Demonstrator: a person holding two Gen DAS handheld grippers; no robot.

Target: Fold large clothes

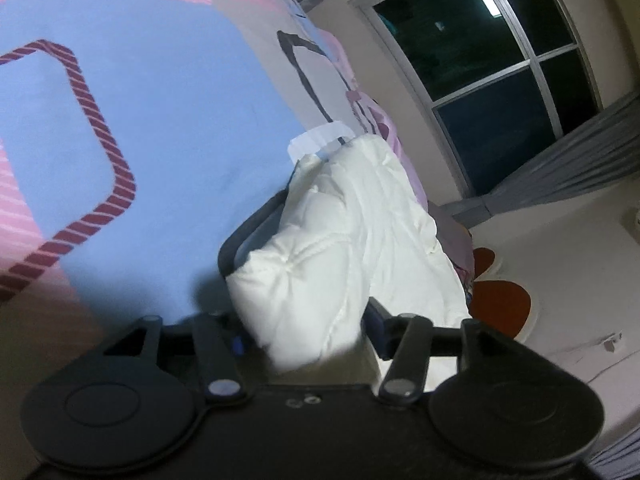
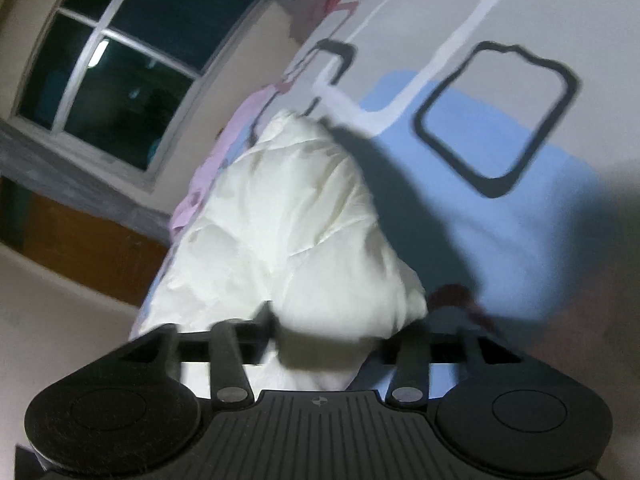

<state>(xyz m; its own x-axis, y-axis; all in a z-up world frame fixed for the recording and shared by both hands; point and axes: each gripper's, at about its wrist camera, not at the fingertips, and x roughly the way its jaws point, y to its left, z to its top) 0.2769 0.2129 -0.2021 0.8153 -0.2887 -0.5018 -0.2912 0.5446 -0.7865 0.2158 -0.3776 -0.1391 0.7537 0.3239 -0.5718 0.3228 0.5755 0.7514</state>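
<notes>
Left wrist view shows my left gripper (image 1: 304, 280) with jaws clamped on the white padded garment (image 1: 352, 232), bunched at lower centre over the patterned bed sheet (image 1: 140, 120). My right gripper (image 2: 344, 320) likewise pinches the same garment. I see no neat fold yet; I judge most folding remains.

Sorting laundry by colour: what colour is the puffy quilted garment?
White, plain; the puffy quilted garment shows best in the right wrist view.
</notes>
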